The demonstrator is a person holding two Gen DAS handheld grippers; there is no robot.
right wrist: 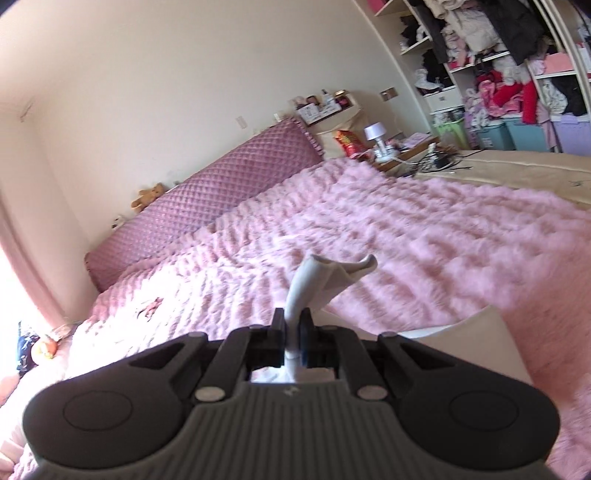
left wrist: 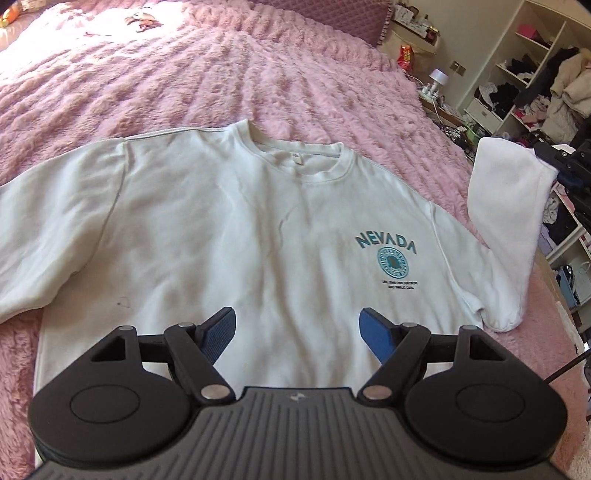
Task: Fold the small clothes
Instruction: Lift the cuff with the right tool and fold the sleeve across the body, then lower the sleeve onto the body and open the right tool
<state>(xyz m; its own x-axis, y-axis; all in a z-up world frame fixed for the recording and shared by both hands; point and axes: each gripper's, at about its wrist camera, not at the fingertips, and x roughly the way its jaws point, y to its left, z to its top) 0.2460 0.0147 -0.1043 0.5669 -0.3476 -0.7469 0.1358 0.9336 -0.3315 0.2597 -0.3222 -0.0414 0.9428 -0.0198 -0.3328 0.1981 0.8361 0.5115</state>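
Note:
A white sweatshirt [left wrist: 229,236] with a teal "NEVADA" print lies face up on the pink fluffy bedspread [left wrist: 221,74]. My left gripper [left wrist: 297,325] is open and empty, hovering over the shirt's lower front. My right gripper [right wrist: 293,325] is shut on the shirt's right sleeve [right wrist: 314,280] and holds it up off the bed. In the left wrist view that lifted sleeve [left wrist: 506,206] hangs at the right, with the right gripper [left wrist: 565,162] pinching its top end. The other sleeve [left wrist: 55,221] lies flat at the left.
A quilted pink headboard [right wrist: 207,206] runs along the wall. A bedside table [right wrist: 399,151] with a lamp and snack bag stands past the bed. Open shelves [right wrist: 498,74] stuffed with clothes fill the right. A small brown item [left wrist: 142,20] lies on the far bedspread.

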